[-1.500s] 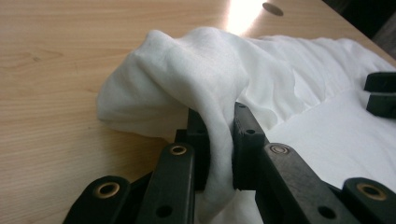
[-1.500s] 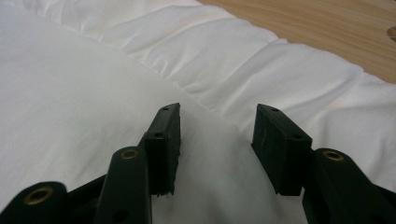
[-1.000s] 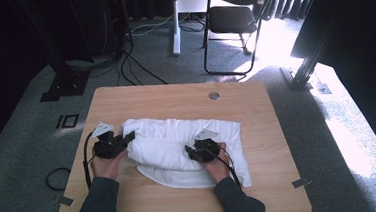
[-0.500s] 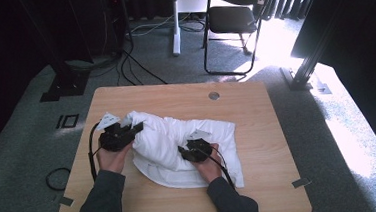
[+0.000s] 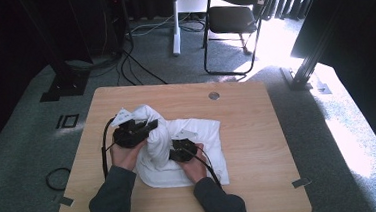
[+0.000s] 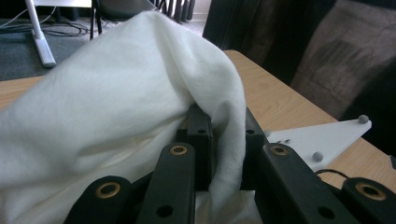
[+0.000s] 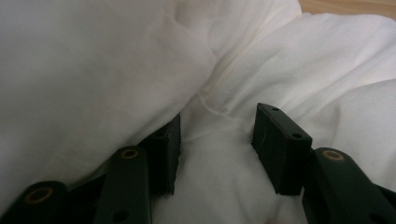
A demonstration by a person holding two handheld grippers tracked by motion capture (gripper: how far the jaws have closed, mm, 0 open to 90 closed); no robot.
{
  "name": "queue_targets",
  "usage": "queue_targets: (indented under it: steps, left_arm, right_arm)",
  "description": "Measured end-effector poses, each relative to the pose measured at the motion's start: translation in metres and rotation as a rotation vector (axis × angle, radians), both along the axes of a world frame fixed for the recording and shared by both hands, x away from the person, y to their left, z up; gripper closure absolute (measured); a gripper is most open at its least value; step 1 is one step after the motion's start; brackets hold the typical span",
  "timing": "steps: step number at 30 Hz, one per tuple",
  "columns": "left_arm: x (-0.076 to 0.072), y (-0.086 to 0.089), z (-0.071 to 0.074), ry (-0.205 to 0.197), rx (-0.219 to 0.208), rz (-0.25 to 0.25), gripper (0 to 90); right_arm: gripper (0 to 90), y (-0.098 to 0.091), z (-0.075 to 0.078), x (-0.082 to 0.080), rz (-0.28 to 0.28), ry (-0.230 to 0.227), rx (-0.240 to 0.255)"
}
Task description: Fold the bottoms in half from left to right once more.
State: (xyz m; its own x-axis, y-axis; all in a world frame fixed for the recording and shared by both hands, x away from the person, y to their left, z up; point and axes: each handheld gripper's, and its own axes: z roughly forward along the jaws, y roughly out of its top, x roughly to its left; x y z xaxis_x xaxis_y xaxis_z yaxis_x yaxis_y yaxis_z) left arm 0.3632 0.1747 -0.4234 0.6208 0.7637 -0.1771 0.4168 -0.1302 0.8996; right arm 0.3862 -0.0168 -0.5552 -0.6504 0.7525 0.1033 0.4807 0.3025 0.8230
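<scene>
On the wooden table point(image 5: 258, 131), the left gripper point(image 5: 149, 124) clamps a raised fold of the white cloth point(image 5: 198, 135), whose long axis runs left to right across the tabletop. The right gripper point(image 5: 175, 151) rests half-open on the cloth, jaws apart, pinching nothing.

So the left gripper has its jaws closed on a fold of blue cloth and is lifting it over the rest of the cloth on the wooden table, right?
Not quite: the cloth is white, not blue. The left gripper view shows the left gripper with its jaws closed on a fold of soft white cloth; in the high view that fold is raised over the rest of the cloth on the light wooden table.
</scene>
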Motion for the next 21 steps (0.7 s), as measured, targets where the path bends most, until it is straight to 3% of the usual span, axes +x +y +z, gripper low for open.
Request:
queue_targets:
  steps: [1,3,6,9,11,14,16,19,21]
  left_arm:
    - [0.001,-0.001,-0.002,0.000,0.012,0.003,81.9]
    - [0.002,-0.002,-0.006,0.000,0.024,0.007,81.9]
    - [0.003,-0.003,-0.011,0.006,0.026,0.009,81.8]
    - [0.002,0.000,-0.012,0.004,0.022,0.015,81.9]
    - [0.002,0.002,-0.010,0.001,0.023,0.020,81.8]
    - [0.001,0.005,-0.008,0.001,0.022,0.027,81.8]
    - [0.001,0.006,-0.007,-0.002,0.021,0.028,81.8]
    - [0.000,0.006,-0.005,-0.007,0.024,0.027,81.8]
    - [0.000,0.004,-0.004,-0.009,0.022,0.025,81.8]
  right_arm:
    - [50.6,0.008,0.003,0.001,0.021,0.016,0.008]
    - [47.9,0.010,0.007,-0.002,0.012,0.002,-0.010]
    - [43.4,0.007,0.014,-0.007,0.014,-0.009,-0.001]
    - [39.1,0.000,0.021,-0.012,0.041,-0.009,-0.022]
    - [37.7,-0.012,0.027,-0.015,0.055,-0.023,-0.034]
    - [37.8,-0.040,0.036,-0.020,0.015,-0.068,-0.060]
    - [37.9,-0.062,0.038,-0.021,-0.027,-0.073,-0.086]
    - [38.0,-0.091,0.031,-0.017,-0.073,-0.041,-0.094]
    - [38.1,-0.108,0.021,-0.013,-0.103,0.006,-0.088]
